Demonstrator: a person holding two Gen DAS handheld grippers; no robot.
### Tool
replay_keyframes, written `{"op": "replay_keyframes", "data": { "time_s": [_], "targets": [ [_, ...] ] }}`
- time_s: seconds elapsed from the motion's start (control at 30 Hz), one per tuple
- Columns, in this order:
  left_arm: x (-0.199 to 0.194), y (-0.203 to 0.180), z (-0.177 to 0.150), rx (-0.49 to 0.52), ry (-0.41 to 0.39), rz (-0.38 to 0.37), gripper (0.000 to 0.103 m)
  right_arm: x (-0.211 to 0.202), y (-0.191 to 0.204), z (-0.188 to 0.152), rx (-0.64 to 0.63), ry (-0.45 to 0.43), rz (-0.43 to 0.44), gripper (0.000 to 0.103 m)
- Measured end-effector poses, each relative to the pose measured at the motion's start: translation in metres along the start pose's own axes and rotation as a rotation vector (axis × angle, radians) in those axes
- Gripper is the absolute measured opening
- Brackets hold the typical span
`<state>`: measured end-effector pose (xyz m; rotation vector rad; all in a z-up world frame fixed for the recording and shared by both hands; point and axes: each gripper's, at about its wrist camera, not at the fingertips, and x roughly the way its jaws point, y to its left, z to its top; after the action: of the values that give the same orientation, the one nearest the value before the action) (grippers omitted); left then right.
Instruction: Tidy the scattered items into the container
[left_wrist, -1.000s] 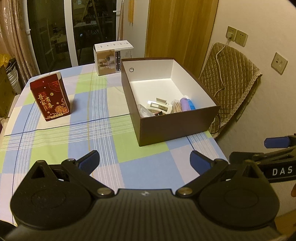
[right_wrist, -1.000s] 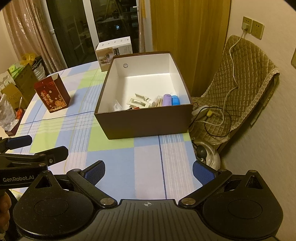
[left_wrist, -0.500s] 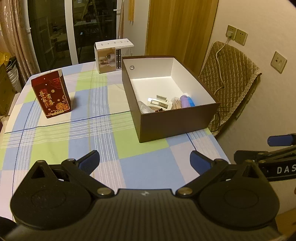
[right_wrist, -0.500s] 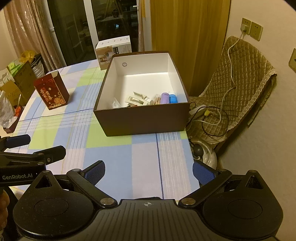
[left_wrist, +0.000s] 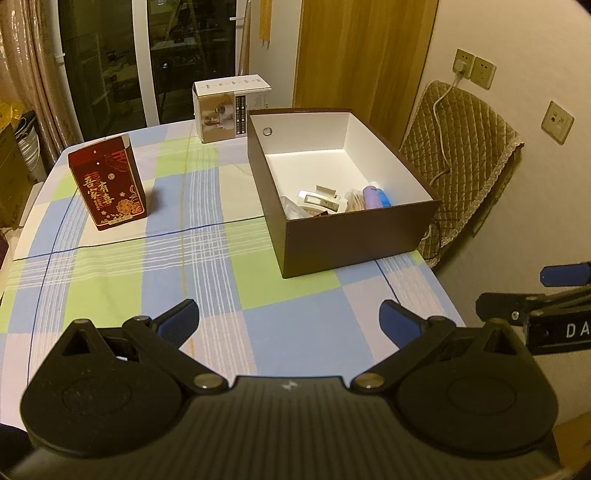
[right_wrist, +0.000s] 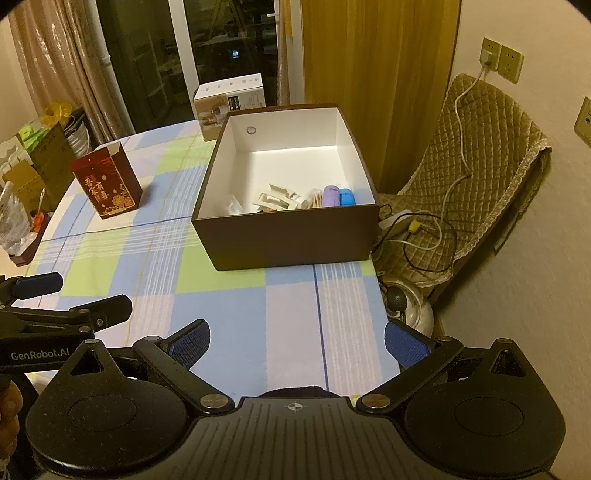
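Left wrist view looks over the left tongs (left_wrist: 289, 319), whose blue-padded fingers stand wide apart with nothing between them, hovering above the near edge of the surface (left_wrist: 155, 266) and its checked cloth. The landmark is the brown box (left_wrist: 354, 236), an open container with white inner walls standing on the far right part of the surface, close to its right edge. Inside the box, gathered against its near wall, lie the small items (left_wrist: 332, 201): a white clip-like piece, a clear wrapper, a bundle of thin sticks, and a purple tube (left_wrist: 370, 196) touching a blue tube (left_wrist: 384, 199). Left of the box and well apart from it stands a red carton (left_wrist: 107, 182) with gold print. Behind the box's far left corner, just beside it, stands a white carton (left_wrist: 231, 107).

From the right wrist camera, the right tongs (right_wrist: 294, 345) are likewise spread wide and empty, held over the near edge, in front of the box (right_wrist: 291, 240). The left tongs (right_wrist: 55, 306) appear at the left border, well short of the box. Right of the box, off the surface, a quilted cover (right_wrist: 491, 155) with a cable draped across it leans against the wall.
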<state>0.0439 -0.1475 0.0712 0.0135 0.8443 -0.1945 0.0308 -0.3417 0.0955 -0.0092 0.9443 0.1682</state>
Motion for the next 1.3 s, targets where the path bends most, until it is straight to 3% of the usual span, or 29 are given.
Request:
{"op": "replay_keyframes", "data": {
  "time_s": [1.3],
  "targets": [
    [-0.0015,0.0056,-0.0026,-0.017,0.002,0.011,0.102,0.0067,0.0068,-0.0029,-0.009,0.016,0.007,0.103]
  ]
}}
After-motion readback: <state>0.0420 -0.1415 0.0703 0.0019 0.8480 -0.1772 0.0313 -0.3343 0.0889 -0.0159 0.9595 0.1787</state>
